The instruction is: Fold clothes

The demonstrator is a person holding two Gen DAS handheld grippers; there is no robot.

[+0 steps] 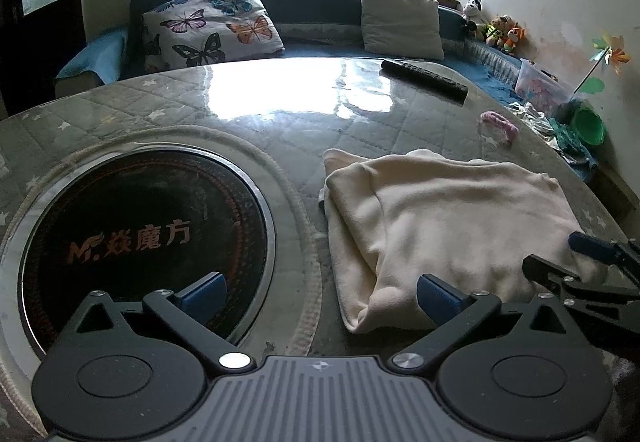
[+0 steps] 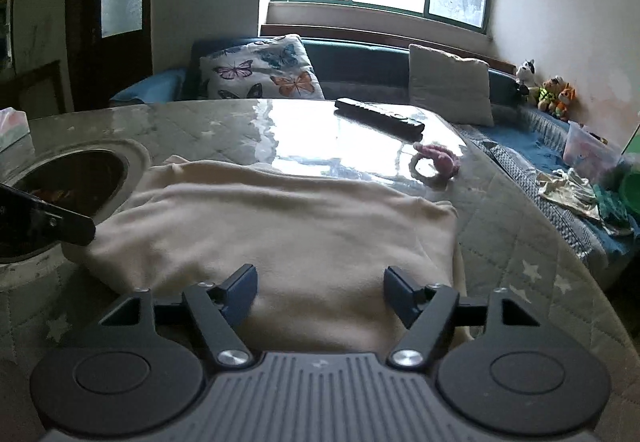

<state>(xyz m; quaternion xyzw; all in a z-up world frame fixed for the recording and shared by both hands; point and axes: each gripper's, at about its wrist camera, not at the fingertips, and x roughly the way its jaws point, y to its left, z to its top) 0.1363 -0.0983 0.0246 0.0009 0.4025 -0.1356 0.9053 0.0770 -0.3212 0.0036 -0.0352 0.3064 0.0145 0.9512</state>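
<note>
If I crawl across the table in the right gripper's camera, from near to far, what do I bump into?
Right gripper → cream folded cloth → pink knitted thing → black remote control → table's far edge → butterfly pillow on the sofa.

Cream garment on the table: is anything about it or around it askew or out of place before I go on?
The cream garment lies folded but uneven: a lower layer juts out at its left edge. A pink hair tie and a remote control lie loose beyond it. Both grippers are open, holding nothing.
</note>
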